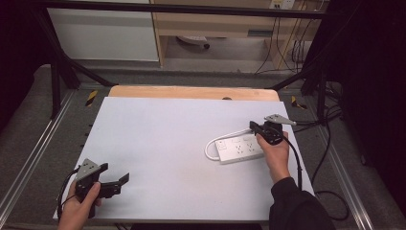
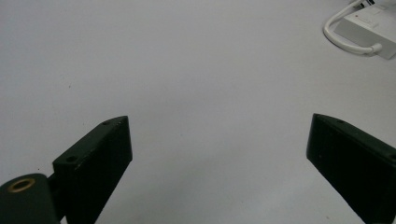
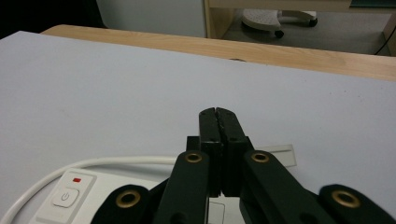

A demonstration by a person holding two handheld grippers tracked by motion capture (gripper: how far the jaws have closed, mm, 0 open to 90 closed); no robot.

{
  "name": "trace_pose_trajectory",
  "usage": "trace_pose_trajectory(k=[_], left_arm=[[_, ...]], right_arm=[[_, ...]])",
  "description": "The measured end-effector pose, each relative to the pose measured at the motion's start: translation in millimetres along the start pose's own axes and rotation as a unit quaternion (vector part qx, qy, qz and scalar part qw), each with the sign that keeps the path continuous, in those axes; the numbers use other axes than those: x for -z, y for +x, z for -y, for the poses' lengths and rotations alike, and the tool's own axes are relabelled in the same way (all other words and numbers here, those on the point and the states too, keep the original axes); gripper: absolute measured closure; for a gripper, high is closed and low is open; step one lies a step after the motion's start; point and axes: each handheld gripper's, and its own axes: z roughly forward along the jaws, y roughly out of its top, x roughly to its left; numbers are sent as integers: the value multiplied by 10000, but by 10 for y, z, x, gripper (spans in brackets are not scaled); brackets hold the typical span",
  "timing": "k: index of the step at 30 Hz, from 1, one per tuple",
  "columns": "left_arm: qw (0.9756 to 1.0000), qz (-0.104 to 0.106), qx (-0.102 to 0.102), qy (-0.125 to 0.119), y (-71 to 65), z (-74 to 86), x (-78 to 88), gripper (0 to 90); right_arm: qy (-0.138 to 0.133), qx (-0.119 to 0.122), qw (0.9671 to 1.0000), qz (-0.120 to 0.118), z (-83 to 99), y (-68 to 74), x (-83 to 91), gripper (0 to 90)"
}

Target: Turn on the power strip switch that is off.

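Observation:
A white power strip [image 1: 238, 148] with a looped white cable [image 1: 210, 143] lies on the right part of the white tabletop [image 1: 163, 139]. My right gripper [image 1: 252, 126] hovers over the strip's far end, jaws pressed together with nothing visible between them. In the right gripper view the shut jaws [image 3: 217, 112] point across the table, with the strip [image 3: 88, 191], its power button [image 3: 65, 197] and its cable [image 3: 93, 163] below them. My left gripper [image 1: 115, 172] rests at the near left corner, open and empty. Its view shows the wide-apart jaws [image 2: 219, 121] over bare table and the strip [image 2: 369, 30] far off.
A wooden strip [image 1: 191, 92] borders the table's far edge. Metal rails [image 1: 33, 148] run along both sides, and black cables [image 1: 325, 143] hang off the right side. A cabinet and shelf stand beyond the table.

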Motion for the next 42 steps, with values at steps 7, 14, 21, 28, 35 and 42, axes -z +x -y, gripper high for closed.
trace_pose_trajectory(k=[7,14,21,28,35,42], left_arm=[[10000,11,2,-5,-3,-1,1,69],[10000,11,3,10,-2,0,1,69],[10000,2,-1,2,-1,0,1,69],[10000,5,-3,9,0,0,2,69],[10000,10,-3,13,-3,0,1,69],[10000,4,-13,9,-3,1,0,69]], right_arm=[[49,41,10000,-20,19,29,-13,900],[60,-8,10000,-22,72,31,-24,900],[87,13,10000,-11,131,31,-34,900],[105,94,9999,3,147,84,-47,900],[134,154,9998,-1,165,111,-59,900],[172,241,9996,-11,199,137,-75,900]])
